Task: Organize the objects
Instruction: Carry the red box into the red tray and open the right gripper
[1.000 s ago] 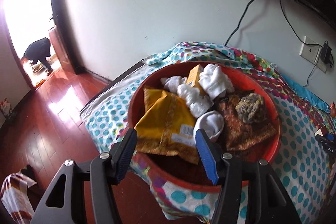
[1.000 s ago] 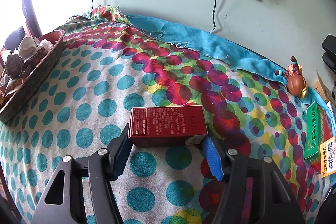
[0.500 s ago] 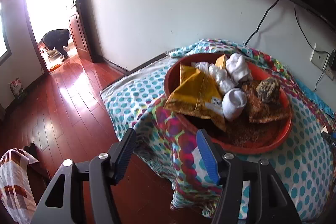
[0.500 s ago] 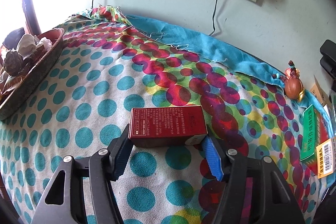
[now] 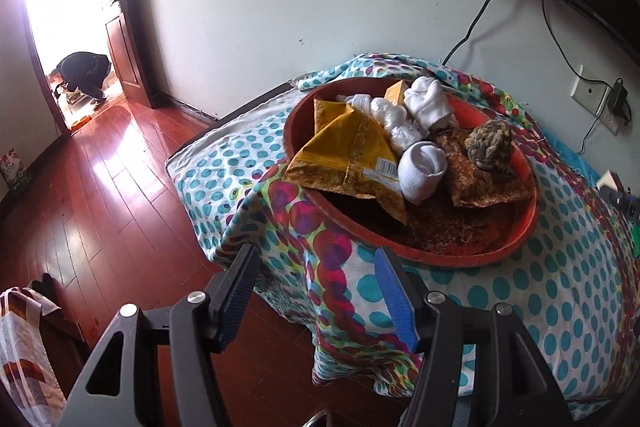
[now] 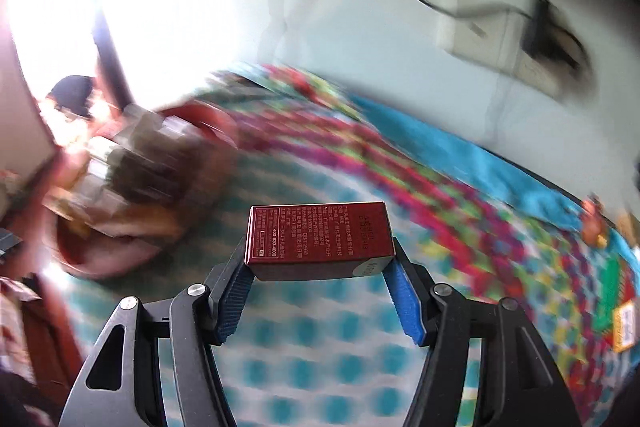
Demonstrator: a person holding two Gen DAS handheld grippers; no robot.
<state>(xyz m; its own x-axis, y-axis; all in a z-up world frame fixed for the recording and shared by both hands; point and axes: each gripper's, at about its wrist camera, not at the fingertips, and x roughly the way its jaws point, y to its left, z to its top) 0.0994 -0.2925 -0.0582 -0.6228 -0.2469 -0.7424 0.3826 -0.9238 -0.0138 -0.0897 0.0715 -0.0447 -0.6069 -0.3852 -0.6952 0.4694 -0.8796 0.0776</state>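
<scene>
- The left tool point(image 5: 316, 287) hangs open with nothing between its blue pads. It sits off the corner of the worktop, just short of the red bowl point(image 5: 520, 227).
- The red bowl is already crowded. A yellow packet point(image 5: 344, 151) leans over its near rim, and white socks point(image 5: 422, 165) and a brown bundle point(image 5: 490, 145) lie farther in.
- The right tool point(image 6: 320, 271) is closed on a dark red box point(image 6: 320, 239). The pads press on the two short ends, and the box is up in the air above the dotted cloth point(image 6: 320, 367).
- That view is very blurry, so the hand looks to be swinging fast toward the bowl point(image 6: 120, 259) on the left.
- To do this step well, I think the hand should slow down near the bowl and keep the box level.
- The bare spot at the near side of the bowl looks like the best place to put it.
- The tool should open only when the box rests on something, so it does not tip out.
</scene>
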